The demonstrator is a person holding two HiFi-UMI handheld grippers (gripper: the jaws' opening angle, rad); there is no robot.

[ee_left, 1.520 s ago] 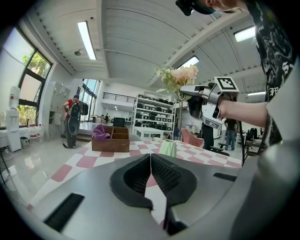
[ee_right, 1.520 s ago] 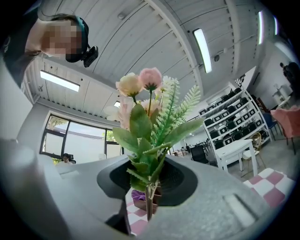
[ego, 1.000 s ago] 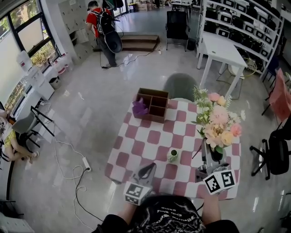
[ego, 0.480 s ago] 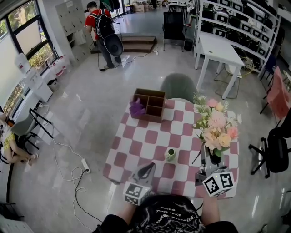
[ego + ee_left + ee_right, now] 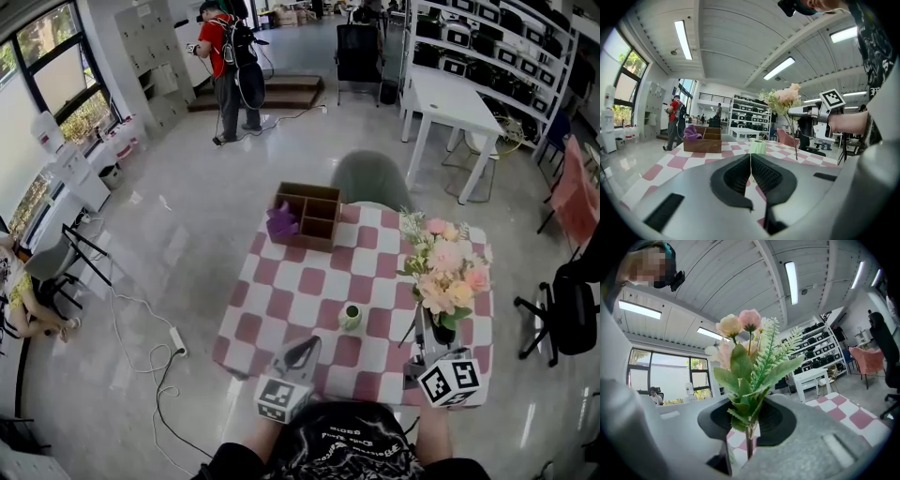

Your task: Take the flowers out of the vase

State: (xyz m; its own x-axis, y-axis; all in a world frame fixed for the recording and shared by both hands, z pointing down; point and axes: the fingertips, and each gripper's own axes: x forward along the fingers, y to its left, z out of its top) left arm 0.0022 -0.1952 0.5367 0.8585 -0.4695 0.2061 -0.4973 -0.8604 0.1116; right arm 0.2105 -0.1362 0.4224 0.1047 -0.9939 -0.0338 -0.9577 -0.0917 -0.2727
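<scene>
One bouquet (image 5: 445,272) clamped by its stems in the right hand-held gripper (image 5: 749,423), over the worktop (image 5: 300,281), well apart from the green vase (image 5: 352,318) | left hand-held gripper (image 5: 750,164) closed, empty | risk: top-heavy blooms may be swung, thin stems lost from the grip.

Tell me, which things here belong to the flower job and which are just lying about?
Job: flowers, gripped by the right gripper; green vase.
Lying about: wooden box; purple cloth in it; chair; shut left gripper.
</scene>
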